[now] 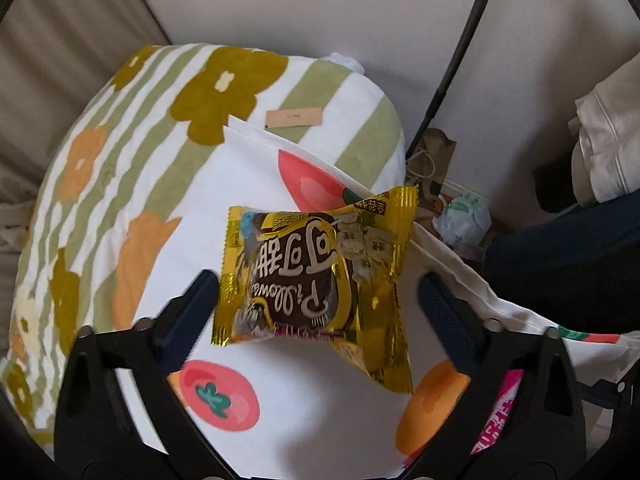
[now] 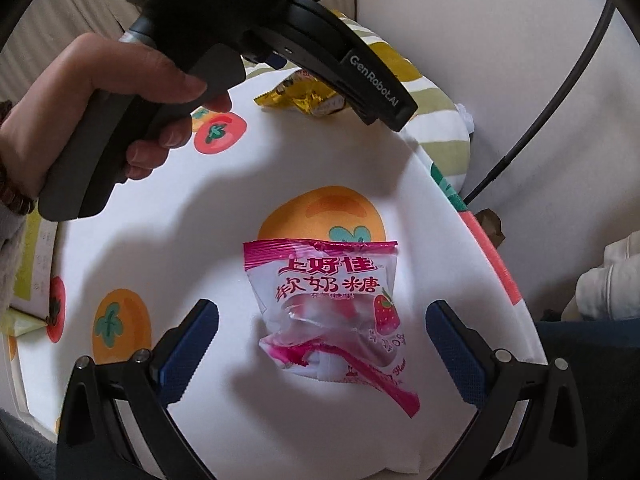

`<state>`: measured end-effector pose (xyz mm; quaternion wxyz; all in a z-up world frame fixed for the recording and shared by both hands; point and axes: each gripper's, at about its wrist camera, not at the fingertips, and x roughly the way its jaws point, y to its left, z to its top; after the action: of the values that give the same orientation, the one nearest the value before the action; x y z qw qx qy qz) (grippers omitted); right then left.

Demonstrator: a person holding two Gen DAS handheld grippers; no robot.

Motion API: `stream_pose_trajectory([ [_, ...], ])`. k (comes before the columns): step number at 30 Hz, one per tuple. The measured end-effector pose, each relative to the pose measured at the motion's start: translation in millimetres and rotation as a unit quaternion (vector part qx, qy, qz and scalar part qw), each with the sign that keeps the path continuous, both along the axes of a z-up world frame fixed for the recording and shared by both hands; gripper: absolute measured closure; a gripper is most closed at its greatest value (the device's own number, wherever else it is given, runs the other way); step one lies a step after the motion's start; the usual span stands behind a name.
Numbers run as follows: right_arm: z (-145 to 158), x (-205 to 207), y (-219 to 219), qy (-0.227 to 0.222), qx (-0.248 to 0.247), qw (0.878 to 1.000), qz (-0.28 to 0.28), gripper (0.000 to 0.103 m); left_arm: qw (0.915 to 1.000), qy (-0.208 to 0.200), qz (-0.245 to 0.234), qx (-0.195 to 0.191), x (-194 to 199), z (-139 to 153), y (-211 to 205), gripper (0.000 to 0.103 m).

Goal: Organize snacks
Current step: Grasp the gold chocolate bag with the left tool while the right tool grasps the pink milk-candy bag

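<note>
Yellow snack packet point(image 1: 316, 276) between wide-apart left fingers point(image 1: 200, 300), untouched; right fingers point(image 2: 192, 340) apart around pink candy packet point(image 2: 328, 304)

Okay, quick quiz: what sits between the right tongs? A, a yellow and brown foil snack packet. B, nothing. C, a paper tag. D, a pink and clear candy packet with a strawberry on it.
D: the pink and clear candy packet lies on the white fruit-print cloth between the open right tongs.

Right gripper point(image 2: 322, 320): jaws apart, straddling pink candy packet point(image 2: 326, 300) without contact. Packet lies on fruit-print cloth point(image 2: 200, 240). Beyond, hand point(image 2: 92, 100) holds left gripper point(image 2: 360, 96) over yellow packet point(image 2: 300, 96).
</note>
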<state>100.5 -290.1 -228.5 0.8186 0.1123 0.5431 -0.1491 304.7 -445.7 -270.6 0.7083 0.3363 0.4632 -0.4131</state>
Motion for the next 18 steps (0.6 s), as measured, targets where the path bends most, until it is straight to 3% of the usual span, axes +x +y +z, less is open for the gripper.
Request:
stream_pose_trajectory([
  [4,-6.2,1.5,-1.3,0.001,-0.002,1.000,-0.003,0.000,1.0000,0.000,-0.004,0.004,3.1,-8.0,-1.1,0.023],
  [6,-9.2,1.3,-2.6,0.001,-0.003,1.000,-0.004,0.000,1.0000,-0.005,-0.007,0.002,3.8,-8.0,-0.3,0.041],
  [18,-11.8,-7.8,1.2,-0.002,-0.018,1.000,0.001,0.000,1.0000,0.004,0.004,-0.007,8.9,-5.4,3.5,0.042],
])
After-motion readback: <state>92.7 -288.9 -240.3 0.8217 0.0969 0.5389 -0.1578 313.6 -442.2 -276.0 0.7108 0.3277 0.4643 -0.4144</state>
